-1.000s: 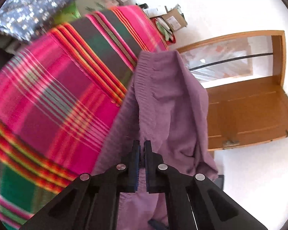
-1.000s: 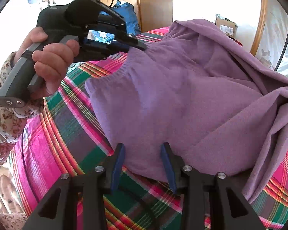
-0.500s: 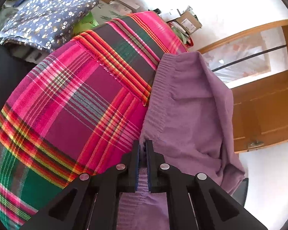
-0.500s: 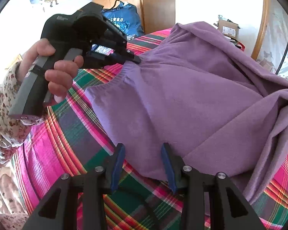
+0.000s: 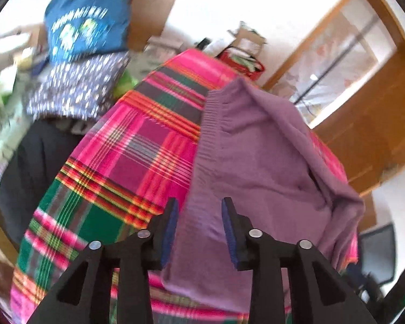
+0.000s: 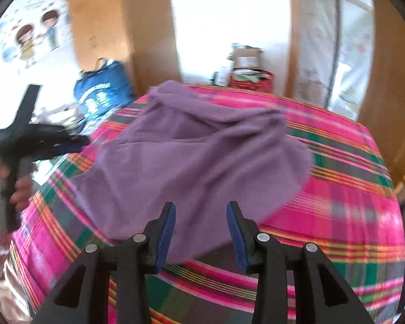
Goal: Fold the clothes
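The purple garment [image 6: 202, 156] lies rumpled on the plaid cloth [image 6: 337, 178]. Left gripper [image 5: 199, 210] and right gripper [image 6: 201, 213] both gape wide, holding nothing, seemingly just above its near edge.

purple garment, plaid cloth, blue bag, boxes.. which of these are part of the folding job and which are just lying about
Part of the job:
purple garment
plaid cloth under it
left gripper, open
right gripper, open

Just lying about:
blue bag
dotted fabric
red basket
cardboard box
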Demonstrator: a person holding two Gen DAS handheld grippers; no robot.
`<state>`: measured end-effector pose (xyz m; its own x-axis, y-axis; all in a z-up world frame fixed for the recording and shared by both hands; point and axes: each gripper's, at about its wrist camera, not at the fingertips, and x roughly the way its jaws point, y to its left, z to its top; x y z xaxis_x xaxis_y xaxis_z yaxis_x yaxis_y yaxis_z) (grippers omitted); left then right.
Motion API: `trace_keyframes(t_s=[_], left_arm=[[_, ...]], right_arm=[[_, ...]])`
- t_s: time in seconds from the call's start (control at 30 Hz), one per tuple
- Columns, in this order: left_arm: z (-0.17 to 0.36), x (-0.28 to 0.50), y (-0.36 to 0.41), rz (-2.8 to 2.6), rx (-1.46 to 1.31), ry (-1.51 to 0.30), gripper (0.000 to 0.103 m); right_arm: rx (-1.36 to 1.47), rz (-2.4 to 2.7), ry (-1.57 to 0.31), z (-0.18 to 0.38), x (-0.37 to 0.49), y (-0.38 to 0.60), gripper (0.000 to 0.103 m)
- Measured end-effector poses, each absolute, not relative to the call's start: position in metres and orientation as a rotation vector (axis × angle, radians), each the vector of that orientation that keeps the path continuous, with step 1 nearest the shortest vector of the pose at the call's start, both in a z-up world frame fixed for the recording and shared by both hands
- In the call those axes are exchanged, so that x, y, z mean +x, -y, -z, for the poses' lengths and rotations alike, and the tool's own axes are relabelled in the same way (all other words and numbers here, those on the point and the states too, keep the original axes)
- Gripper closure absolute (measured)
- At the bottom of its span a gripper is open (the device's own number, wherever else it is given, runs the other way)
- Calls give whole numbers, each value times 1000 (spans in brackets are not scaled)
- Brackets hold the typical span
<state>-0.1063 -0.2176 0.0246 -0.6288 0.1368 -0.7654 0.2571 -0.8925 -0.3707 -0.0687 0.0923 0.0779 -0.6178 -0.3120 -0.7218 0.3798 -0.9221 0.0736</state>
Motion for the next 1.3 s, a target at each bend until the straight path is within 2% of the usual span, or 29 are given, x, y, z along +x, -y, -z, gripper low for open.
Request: trace_keyframes(t_s=[0.1,0.27,0.47,0.57,0.77,0.87,0.93,1.03,1.17,1.23,1.3], left_arm=[[-28,-92,190,2746,1302,-661,65],[-13,-94,145,2839,1482,-672,63],[-1,-106,113,2868,1617,-625,63],[3,-112,104,2870,1660,-601,63],[9,-122,88,2876,1734,-570,63],[6,-124,87,2904,1744,-593,63],[4,-127,86,2930,1761,-610,63],[3,-129,84,2914,1767,-574,63],[4,-133,85,2880,1776,-612,64],[2,-133,86,2881,1767,-639,73],[1,-134,85,2902,1772,-623,92]], right_arm=[[1159,2525,-28,-70,-67,-113,62],[1176,2437,75,-49,-67,-109,61],[1176,2352,245,-38,-64,-103,46],[1227,2360,238,-29,-69,-96,46],[1294,2322,352,-12,-80,-95,46],[1278,2315,319,-15,-79,-92,62],[1268,2310,297,-16,-78,-90,79],[1238,2316,262,-20,-76,-87,91],[1178,2345,194,-33,-69,-88,95],[1152,2357,161,-40,-67,-90,96],[1139,2370,131,-45,-65,-92,96]])
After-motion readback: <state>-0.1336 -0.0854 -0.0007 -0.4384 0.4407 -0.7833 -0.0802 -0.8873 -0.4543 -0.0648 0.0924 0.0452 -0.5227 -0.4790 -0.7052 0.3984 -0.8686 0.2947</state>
